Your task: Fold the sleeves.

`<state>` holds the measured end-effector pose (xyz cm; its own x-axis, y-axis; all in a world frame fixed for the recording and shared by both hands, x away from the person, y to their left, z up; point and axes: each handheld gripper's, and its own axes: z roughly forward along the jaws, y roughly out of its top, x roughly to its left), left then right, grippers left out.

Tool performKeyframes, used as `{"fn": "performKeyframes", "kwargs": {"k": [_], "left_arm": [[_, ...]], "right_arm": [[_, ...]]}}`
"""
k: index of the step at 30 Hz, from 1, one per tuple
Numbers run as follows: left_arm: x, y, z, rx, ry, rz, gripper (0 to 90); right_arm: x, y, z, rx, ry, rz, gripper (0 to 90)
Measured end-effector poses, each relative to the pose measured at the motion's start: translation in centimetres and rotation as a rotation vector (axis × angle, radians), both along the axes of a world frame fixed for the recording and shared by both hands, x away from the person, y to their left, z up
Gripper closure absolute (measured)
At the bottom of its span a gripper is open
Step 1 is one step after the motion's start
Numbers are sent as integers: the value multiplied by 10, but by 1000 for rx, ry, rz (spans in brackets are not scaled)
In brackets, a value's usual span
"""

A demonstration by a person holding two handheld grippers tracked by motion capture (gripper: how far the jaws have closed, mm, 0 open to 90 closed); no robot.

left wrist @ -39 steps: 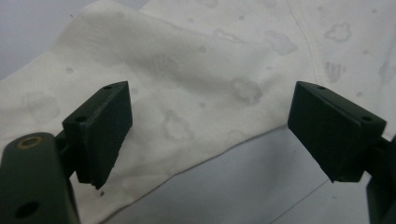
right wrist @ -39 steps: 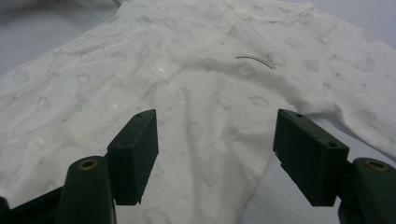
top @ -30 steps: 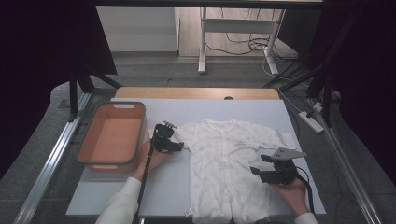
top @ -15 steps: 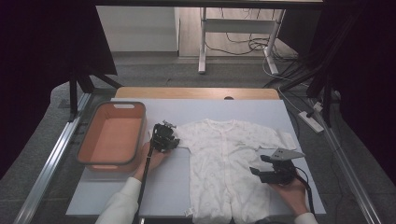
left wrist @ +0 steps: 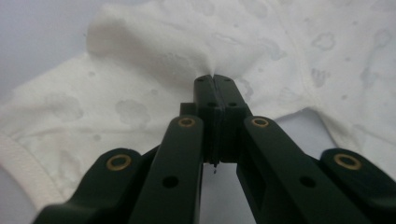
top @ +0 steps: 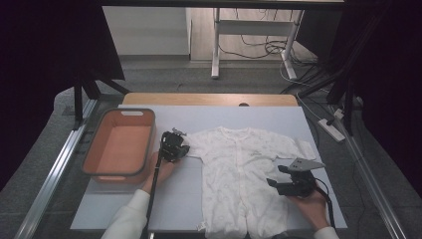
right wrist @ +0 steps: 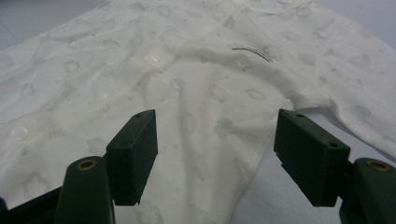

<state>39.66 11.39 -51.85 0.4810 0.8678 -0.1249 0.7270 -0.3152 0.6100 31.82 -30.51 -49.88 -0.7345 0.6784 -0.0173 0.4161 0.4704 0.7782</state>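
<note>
Left gripper [left wrist: 215, 79] clamped on fold of white baby romper [top: 244, 174], sleeve area, fabric pinched at jaw tips. Right gripper [right wrist: 215, 154] jaws wide apart, romper hem edge just ahead, between jaws. Orange basket [top: 94, 159] outboard of left gripper.

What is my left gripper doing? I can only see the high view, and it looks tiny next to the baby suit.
Observer: In the left gripper view, the left gripper is shut on the baby suit, pinching up a little fold of its sleeve.
Operator: And the right one?
Observer: The right gripper is open, jaws wide apart, with the suit's side edge between them.
Operator: Is the suit plain white?
Observer: No, up close it has faint cloud-like shapes printed all over.
</note>
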Motion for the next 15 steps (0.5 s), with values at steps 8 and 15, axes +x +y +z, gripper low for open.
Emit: {"fn": "performKeyframes", "kwargs": {"k": [8,15], "left_arm": [[-7,2,15,-54,-49,-20,890],[-10,-6,20,-69,-68,-50,890]], "right_arm": [[0,0,0,-1,1,3,303],[1,0,0,-2,0,-2,303]]}}
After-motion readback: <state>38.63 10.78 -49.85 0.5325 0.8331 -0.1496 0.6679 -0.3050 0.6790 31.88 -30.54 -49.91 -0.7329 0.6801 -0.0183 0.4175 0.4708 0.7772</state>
